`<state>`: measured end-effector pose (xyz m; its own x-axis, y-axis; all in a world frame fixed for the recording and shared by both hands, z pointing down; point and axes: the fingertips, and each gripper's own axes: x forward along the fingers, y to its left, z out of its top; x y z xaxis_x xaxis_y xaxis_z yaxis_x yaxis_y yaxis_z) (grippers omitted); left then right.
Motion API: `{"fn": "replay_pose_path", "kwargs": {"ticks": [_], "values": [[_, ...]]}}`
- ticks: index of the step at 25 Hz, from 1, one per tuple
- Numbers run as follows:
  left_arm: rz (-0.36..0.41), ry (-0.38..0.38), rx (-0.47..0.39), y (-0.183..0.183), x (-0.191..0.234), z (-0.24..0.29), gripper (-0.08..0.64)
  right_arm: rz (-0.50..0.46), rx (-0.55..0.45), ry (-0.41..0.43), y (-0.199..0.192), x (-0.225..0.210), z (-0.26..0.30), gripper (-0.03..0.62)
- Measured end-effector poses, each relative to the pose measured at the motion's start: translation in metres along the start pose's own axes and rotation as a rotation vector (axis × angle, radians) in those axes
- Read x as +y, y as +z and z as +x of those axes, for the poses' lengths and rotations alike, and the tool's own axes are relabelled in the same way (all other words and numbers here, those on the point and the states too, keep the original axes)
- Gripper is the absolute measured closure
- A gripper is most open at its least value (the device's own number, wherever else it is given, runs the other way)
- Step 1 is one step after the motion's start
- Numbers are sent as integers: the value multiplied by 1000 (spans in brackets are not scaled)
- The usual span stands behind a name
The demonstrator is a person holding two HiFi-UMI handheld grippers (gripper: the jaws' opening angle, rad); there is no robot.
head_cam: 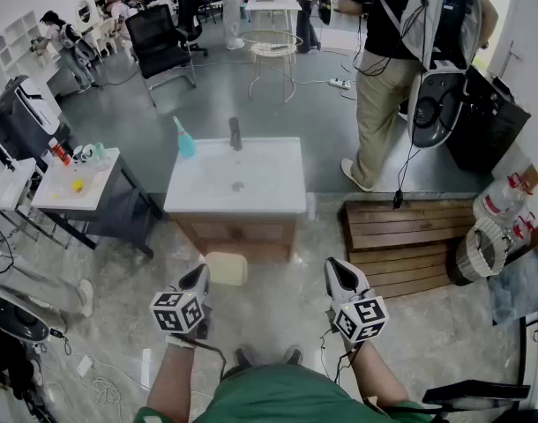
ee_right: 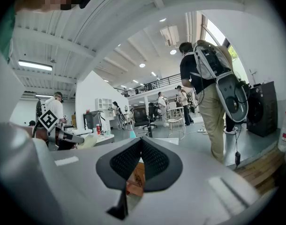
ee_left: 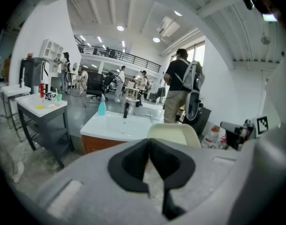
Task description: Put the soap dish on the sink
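Note:
The soap dish [head_cam: 226, 269] is a flat cream piece held in the air in front of the sink cabinet. My left gripper [head_cam: 201, 275] is shut on its edge. In the left gripper view the dish [ee_left: 174, 134] rises just beyond the closed jaws [ee_left: 148, 142]. The white sink [head_cam: 191, 197] on its wooden cabinet stands ahead, with a dark faucet [head_cam: 235, 133] at the back and a blue bottle [head_cam: 184, 141] at its far left corner. My right gripper [head_cam: 332, 268] hovers level with the left, to the right of the dish; it is shut and empty [ee_right: 141, 140].
A grey side table [head_cam: 48, 197] with small items stands left of the sink. To the right lie a wooden pallet [head_cam: 401, 236] and water jugs [head_cam: 498, 201]. A person with a backpack [head_cam: 384, 69] stands behind the sink on the right. Cables lie on the floor.

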<state>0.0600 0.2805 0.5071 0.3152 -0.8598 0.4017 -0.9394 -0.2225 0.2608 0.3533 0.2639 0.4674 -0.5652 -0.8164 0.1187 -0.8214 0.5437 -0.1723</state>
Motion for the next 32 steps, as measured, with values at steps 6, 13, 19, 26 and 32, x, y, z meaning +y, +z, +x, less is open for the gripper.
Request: {"fn": "replay_pose_path", "kwargs": {"ticks": [6, 13, 19, 26, 32], "values": [[-9, 2, -11, 7, 45, -28, 555, -19, -3, -5, 5, 46, 20, 594], [-25, -5, -48, 25, 98, -48, 555, -40, -24, 0, 17, 94, 53, 594], [-65, -22, -67, 26, 151, -66, 555, -34, -33, -16, 16, 136, 78, 594], [-106, -31, -79, 31, 217, -80, 555, -61, -17, -46, 15, 180, 111, 594], [-146, -17, -91, 34, 246, -73, 555, -68, 6, -44, 11, 183, 134, 595]]}}
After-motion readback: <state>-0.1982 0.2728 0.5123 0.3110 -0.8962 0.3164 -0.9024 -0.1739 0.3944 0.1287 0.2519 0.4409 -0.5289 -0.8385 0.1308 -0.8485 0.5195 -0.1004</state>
